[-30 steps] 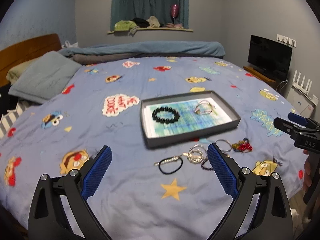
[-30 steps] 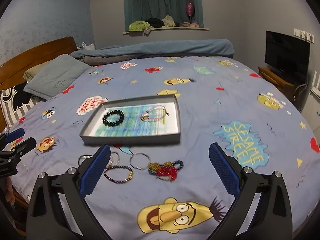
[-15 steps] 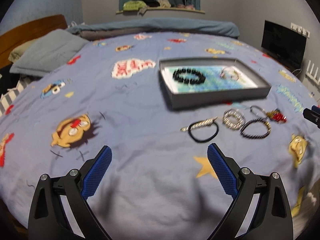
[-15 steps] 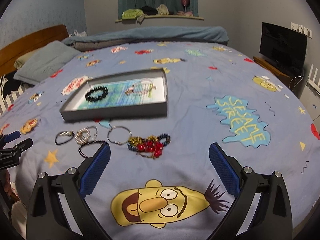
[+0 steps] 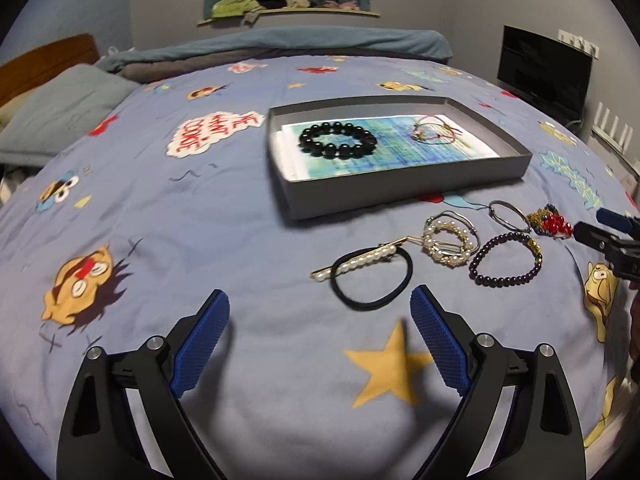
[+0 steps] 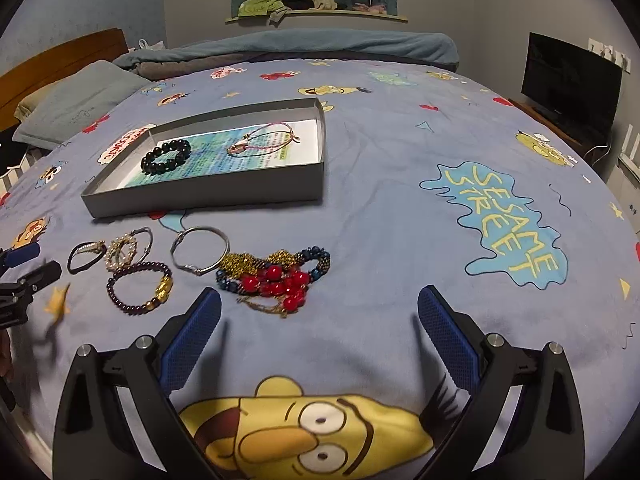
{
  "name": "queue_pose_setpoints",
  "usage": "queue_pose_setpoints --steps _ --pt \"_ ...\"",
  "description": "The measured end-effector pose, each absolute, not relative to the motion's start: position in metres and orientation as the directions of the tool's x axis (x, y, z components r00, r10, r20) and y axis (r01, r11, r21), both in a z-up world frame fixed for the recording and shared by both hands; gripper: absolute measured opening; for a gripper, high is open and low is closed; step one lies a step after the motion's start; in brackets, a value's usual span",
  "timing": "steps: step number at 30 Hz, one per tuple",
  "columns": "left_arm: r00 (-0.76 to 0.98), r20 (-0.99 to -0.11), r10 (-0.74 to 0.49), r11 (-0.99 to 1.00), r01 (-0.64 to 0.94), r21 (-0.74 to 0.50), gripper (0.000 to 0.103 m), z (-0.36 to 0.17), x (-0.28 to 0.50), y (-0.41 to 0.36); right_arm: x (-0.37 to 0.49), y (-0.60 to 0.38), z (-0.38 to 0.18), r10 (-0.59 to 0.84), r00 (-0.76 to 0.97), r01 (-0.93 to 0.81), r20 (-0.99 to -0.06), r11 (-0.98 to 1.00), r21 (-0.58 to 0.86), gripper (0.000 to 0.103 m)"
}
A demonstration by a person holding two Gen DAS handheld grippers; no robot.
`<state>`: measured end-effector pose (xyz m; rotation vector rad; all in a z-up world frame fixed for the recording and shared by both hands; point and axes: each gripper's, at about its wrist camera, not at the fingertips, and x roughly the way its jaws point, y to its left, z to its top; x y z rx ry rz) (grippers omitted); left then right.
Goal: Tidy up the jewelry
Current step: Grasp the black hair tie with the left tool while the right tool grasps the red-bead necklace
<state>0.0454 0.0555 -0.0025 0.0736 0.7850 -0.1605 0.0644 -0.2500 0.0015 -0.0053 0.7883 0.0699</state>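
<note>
1. Hovering above the near part of the bed (image 5: 224,216), the left gripper (image 5: 320,332) has its blue pads spread wide; its jaws have just been closing a little, with nothing between them.
2. The right gripper (image 6: 319,328) hangs over the bed's near edge too, its jaws standing wide apart and holding nothing.
3. A grey tray (image 5: 400,196) lies toward the middle of the bed, on the cartoon-print blue cover.
4. Inside the tray, a black bead bracelet (image 5: 338,141) sits toward its left end and a thin pink cord bracelet (image 5: 434,131) toward its right end, well apart from each other.
5. The rest of the jewelry lies on the cover between the tray's near wall and the bed's near edge.
6. A black hair tie (image 5: 372,278) lies nearest the left gripper, with a pearl hair clip (image 5: 360,262) resting across it.
7. A pearl ring-shaped piece (image 5: 448,246) lies just right of the clip, touching thin silver hoops (image 5: 460,218).
8. A dark purple bead bracelet (image 5: 506,260) with a gold charm lies just beside the pearl piece.
9. A silver bangle (image 6: 200,251) lies near the tray's near wall.
10. A tangled bunch of red, gold and blue beads (image 6: 276,276) lies just right of the bangle, directly ahead of the right gripper.
11. A pillow (image 5: 60,116) rests at the bed's far left corner.
</note>
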Motion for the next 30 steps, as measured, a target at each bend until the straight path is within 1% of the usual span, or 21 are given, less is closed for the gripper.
queue_pose_setpoints --steps 1,3,4,6,7,9,11,13,15,17,18,20,22,24,25,27,30 --pt "0.693 -0.711 -0.119 0.984 0.175 0.006 0.086 -0.003 0.047 0.054 0.065 -0.251 0.001 0.064 0.704 -0.065 -0.708 0.998 0.026 0.091" --pt "0.688 -0.715 -0.125 0.984 0.178 -0.001 0.077 -0.004 0.049 0.053 0.068 -0.253 0.0 0.074 0.707 -0.065 -0.703 0.997 0.04 0.078" --pt "0.687 -0.716 -0.127 0.984 0.176 -0.006 0.074 -0.004 0.05 0.053 0.069 -0.253 0.0 0.08 0.706 -0.067 -0.703 0.997 0.046 0.074" --pt "0.682 -0.719 -0.136 0.985 0.171 -0.024 0.063 -0.003 0.052 0.055 0.071 -0.253 -0.001 0.101 0.7 -0.082 -0.707 0.995 0.061 0.059" --pt "0.679 -0.72 -0.144 0.984 0.172 -0.034 0.061 -0.004 0.052 0.055 0.071 -0.252 -0.001 0.111 0.695 -0.087 -0.71 0.994 0.07 0.056" --pt "0.672 -0.723 -0.159 0.982 0.181 -0.048 0.053 -0.004 0.053 0.055 0.073 -0.251 -0.004 0.123 0.68 -0.094 -0.723 0.992 0.081 0.046" --pt "0.662 -0.731 -0.163 0.981 0.187 -0.05 0.049 -0.006 0.054 0.053 0.075 -0.251 -0.008 0.139 0.657 -0.096 -0.741 0.99 0.1 0.039" --pt "0.652 -0.738 -0.175 0.98 0.191 -0.063 0.047 -0.008 0.057 0.052 0.075 -0.252 -0.01 0.143 0.652 -0.094 -0.744 0.99 0.108 0.033" --pt "0.643 -0.746 -0.177 0.98 0.186 -0.072 0.044 -0.011 0.06 0.051 0.076 -0.252 -0.011 0.15 0.646 -0.093 -0.748 0.989 0.118 0.022" --pt "0.636 -0.752 -0.171 0.981 0.179 -0.072 0.04 -0.013 0.064 0.05 0.077 -0.252 -0.013 0.165 0.636 -0.096 -0.754 0.986 0.135 0.019" --pt "0.632 -0.756 -0.168 0.982 0.178 -0.07 0.036 -0.014 0.066 0.05 0.077 -0.251 -0.014 0.167 0.633 -0.097 -0.756 0.986 0.137 0.018" --pt "0.616 -0.77 -0.169 0.981 0.18 -0.072 0.032 -0.018 0.068 0.048 0.078 -0.25 -0.016 0.169 0.631 -0.099 -0.757 0.986 0.137 0.017" --pt "0.604 -0.777 -0.175 0.979 0.188 -0.075 0.023 -0.021 0.068 0.047 0.078 -0.252 -0.016 0.18 0.628 -0.098 -0.757 0.983 0.152 0.016" --pt "0.602 -0.781 -0.164 0.978 0.202 -0.05 0.009 -0.022 0.067 0.044 0.078 -0.254 -0.016 0.19 0.628 -0.097 -0.755 0.981 0.167 0.01" --pt "0.609 -0.778 -0.155 0.978 0.206 -0.033 0.006 -0.021 0.066 0.042 0.078 -0.255 -0.015 0.194 0.631 -0.098 -0.751 0.98 0.172 0.009" --pt "0.628 -0.765 -0.144 0.975 0.221 -0.003 0.004 -0.017 0.061 0.04 0.076 -0.255 -0.013 0.198 0.637 -0.101 -0.745 0.98 0.173 0.008" --pt "0.651 -0.741 -0.162 0.971 0.238 -0.004 0.003 -0.008 0.056 0.041 0.072 -0.255 -0.008 0.201 0.655 -0.11 -0.728 0.979 0.171 0.007"
